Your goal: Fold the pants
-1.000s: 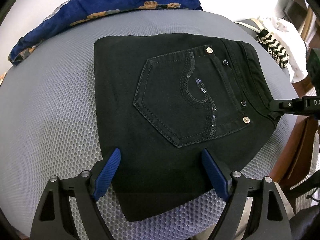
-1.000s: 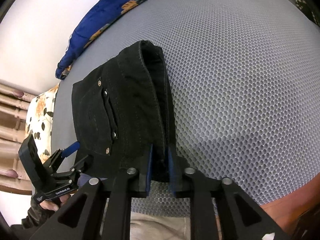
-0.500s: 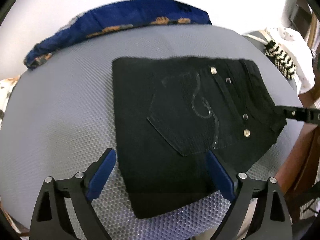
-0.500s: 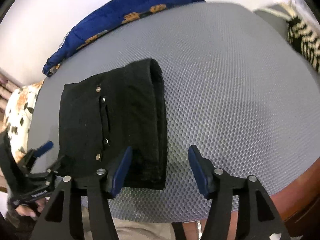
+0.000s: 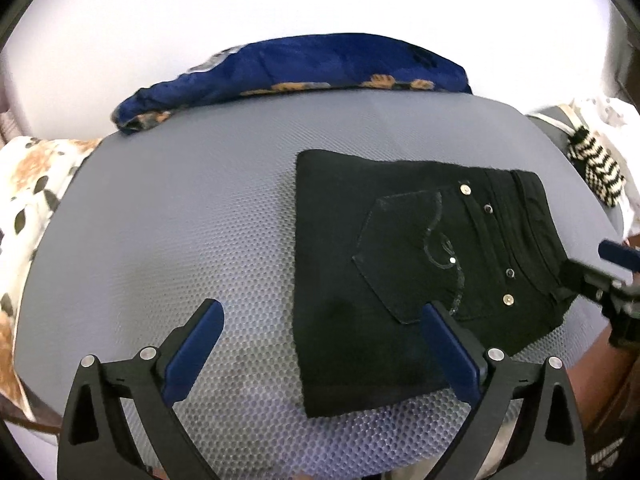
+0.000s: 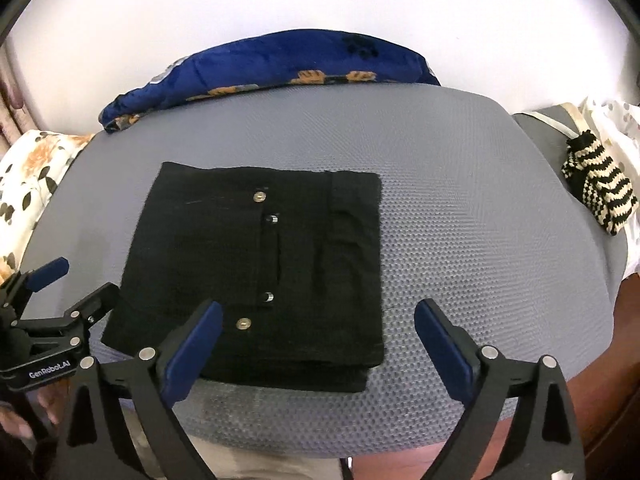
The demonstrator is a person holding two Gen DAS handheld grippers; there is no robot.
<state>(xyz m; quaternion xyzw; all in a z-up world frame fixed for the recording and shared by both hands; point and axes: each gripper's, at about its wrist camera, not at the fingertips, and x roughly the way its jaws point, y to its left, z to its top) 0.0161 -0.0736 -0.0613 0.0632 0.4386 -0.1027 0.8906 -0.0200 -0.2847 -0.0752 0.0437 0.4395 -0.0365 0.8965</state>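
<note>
Left gripper (image 5: 320,352): I am holding it wide open over the mat (image 5: 180,240), gripping nothing; its right finger is hanging over the pants' near edge.
Pants (image 6: 256,264): lying folded in a compact black square on the mat, near its front edge.
Right gripper (image 6: 316,344): I am holding it wide open, empty, above the pants' near right corner.
Risk: either finger catching the top layer could be dragging the fold open or pulling the stack off the front edge.

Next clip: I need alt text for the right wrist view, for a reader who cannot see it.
Folded black pants lie flat on a grey mesh cushion, with the open right gripper poised above their near edge, holding nothing. The left gripper shows at the left edge; a blue pillow lies behind.
</note>
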